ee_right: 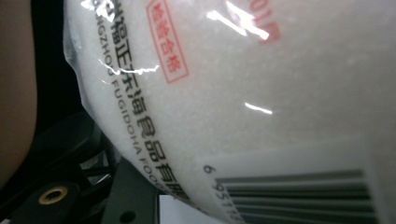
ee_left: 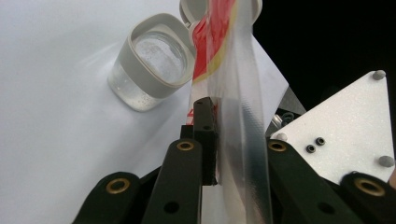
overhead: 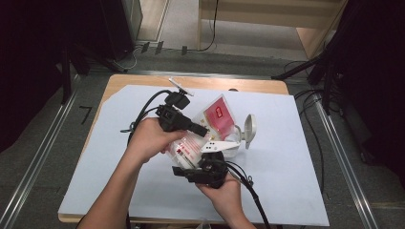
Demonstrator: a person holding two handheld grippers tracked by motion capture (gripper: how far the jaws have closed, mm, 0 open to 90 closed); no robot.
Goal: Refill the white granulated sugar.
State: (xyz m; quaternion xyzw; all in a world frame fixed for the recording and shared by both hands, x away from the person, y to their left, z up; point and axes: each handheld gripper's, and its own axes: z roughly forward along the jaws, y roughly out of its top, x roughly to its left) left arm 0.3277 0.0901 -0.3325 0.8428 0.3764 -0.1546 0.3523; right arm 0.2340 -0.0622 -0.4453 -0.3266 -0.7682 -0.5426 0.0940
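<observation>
Grip came from both sides: the right gripper (overhead: 191, 168) clasped the bag's (overhead: 203, 129) full lower end, the left gripper (overhead: 204, 131) pinched its flat upper film, probably to steady pouring. Beyond them, the open jar (ee_left: 152, 70) waited near.

Glossy clear plastic bag (overhead: 210, 125); glass jar (ee_left: 152, 67), matt rim.

Probably a lab: black curtains (overhead: 28, 57), floor cables (overhead: 313, 119), papered table (overhead: 286, 157) between rails (overhead: 43, 157)
</observation>
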